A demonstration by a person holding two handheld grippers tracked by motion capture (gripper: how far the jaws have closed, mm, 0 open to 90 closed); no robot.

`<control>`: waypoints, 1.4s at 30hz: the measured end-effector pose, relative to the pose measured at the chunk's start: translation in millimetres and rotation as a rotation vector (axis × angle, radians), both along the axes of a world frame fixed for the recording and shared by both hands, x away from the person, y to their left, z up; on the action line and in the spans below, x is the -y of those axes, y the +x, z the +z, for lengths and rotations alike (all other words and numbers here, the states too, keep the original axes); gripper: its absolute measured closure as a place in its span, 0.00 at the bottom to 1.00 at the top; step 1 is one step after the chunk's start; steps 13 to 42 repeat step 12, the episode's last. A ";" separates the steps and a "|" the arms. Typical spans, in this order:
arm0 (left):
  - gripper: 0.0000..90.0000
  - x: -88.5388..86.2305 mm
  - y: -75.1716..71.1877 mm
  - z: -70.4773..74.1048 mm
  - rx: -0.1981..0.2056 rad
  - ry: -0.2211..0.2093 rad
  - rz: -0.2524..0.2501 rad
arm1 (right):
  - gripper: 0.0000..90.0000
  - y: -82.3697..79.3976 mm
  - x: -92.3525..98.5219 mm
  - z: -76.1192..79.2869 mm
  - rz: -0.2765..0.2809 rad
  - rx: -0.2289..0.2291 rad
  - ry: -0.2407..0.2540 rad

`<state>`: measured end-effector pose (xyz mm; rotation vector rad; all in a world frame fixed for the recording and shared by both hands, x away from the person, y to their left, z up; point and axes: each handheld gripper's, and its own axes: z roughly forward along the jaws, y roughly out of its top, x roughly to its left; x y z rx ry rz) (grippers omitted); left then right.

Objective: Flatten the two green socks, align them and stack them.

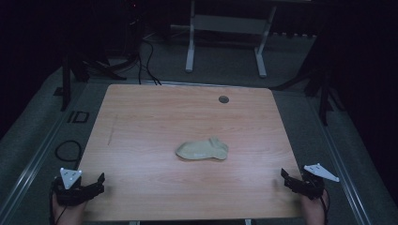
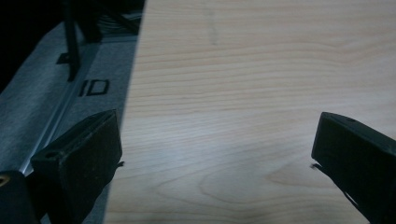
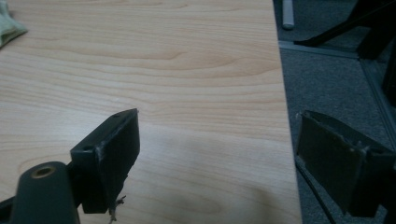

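A pale beige sock [image 1: 202, 150] lies flat near the middle of the wooden table [image 1: 150, 117]; its edge shows at the top left corner of the right gripper view [image 3: 8, 28]. My left gripper [image 1: 96, 182] rests at the table's front left corner, open, with bare wood between its jaws [image 2: 215, 140]. At the front right corner my right gripper [image 1: 285, 177] is open too, straddling the table's right edge [image 3: 217, 135]. Both are far from the sock.
A small dark round cap [image 1: 224, 99] sits in the tabletop near the back edge. Grey carpet [image 1: 328, 154] and metal rails flank the table. A white desk frame [image 1: 225, 28] and cables stand behind it.
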<state>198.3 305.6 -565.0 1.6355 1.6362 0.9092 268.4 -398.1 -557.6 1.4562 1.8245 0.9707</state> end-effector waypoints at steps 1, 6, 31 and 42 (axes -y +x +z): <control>0.02 -1.0 0.3 0.3 0.006 -0.008 0.010 | 0.15 0.2 0.7 -0.3 0.000 -0.001 0.003; 0.02 -2.1 2.8 2.0 0.011 -0.023 0.028 | 0.15 1.0 2.4 -1.7 -0.012 -0.010 0.013; 0.02 0.7 3.4 1.7 0.006 -0.005 0.027 | 0.15 1.2 3.4 -1.9 -0.025 -0.010 0.015; 0.02 0.7 3.4 1.7 0.006 -0.005 0.027 | 0.15 1.2 3.4 -1.9 -0.025 -0.010 0.015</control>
